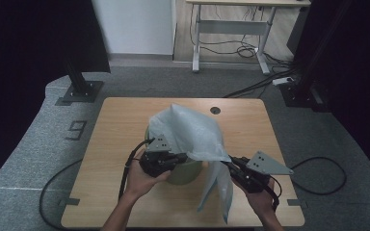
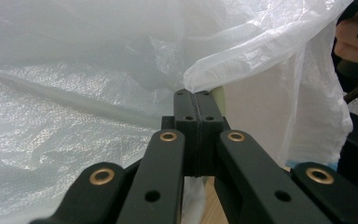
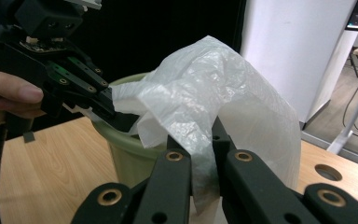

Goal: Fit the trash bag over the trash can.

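Judged task: line green bin [image 3: 130,154] with white plastic bag [image 1: 192,132]. Bin stands at table [image 1: 125,120] middle, near front edge.
Left gripper [image 1: 166,161]: jaws closed on bag edge, at bin rim.
Right gripper [image 1: 238,168]: jaws pinch bag film.
Bag lifted, bunched above bin; mouth not yet around rim, most work left.
Loose hanging part of bag hides bin opening. Desk [image 1: 250,5] far behind, no obstacle.

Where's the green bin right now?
In the high view the green bin stands on the wooden table near its front middle, between the left gripper and right gripper, mostly draped by the plastic bag both hold.
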`<action>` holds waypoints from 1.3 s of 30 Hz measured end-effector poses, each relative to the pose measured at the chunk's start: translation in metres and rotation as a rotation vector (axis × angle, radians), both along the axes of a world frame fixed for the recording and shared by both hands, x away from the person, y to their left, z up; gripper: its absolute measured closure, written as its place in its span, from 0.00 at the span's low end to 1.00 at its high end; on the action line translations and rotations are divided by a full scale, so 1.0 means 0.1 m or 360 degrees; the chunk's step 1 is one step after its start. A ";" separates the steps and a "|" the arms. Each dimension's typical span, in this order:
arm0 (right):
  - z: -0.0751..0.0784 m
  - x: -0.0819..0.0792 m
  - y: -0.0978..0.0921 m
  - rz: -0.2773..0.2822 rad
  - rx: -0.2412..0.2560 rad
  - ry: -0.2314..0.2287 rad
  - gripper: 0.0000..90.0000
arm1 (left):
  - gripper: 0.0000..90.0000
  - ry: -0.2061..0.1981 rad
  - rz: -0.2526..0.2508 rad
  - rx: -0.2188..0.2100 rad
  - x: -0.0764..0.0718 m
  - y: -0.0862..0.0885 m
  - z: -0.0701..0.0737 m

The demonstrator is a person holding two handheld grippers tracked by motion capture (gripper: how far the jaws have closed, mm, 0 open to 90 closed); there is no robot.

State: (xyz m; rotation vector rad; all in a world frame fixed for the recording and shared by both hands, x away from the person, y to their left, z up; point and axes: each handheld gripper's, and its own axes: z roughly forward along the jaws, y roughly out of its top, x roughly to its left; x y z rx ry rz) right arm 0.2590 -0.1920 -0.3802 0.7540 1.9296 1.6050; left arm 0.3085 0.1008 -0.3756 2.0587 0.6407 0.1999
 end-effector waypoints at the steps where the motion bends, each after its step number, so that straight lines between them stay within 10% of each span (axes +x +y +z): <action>1: -0.01 0.01 -0.01 -0.0009 -0.0003 0.0005 0.99 | 1.00 0.0001 0.0011 -0.0002 0.01 0.00 0.00; 13: -0.05 0.22 0.01 -0.0062 0.0014 0.0071 0.99 | 0.86 0.0079 0.0089 -0.0071 0.23 0.02 0.11; 30: -0.03 0.34 0.04 -0.0069 0.0015 0.0110 0.99 | 0.86 0.0201 0.0071 0.0020 0.49 -0.10 0.08; 39: 0.01 0.31 -0.02 -0.0076 0.0031 0.0100 0.99 | 0.64 0.0046 0.0042 -0.0027 0.33 -0.09 0.14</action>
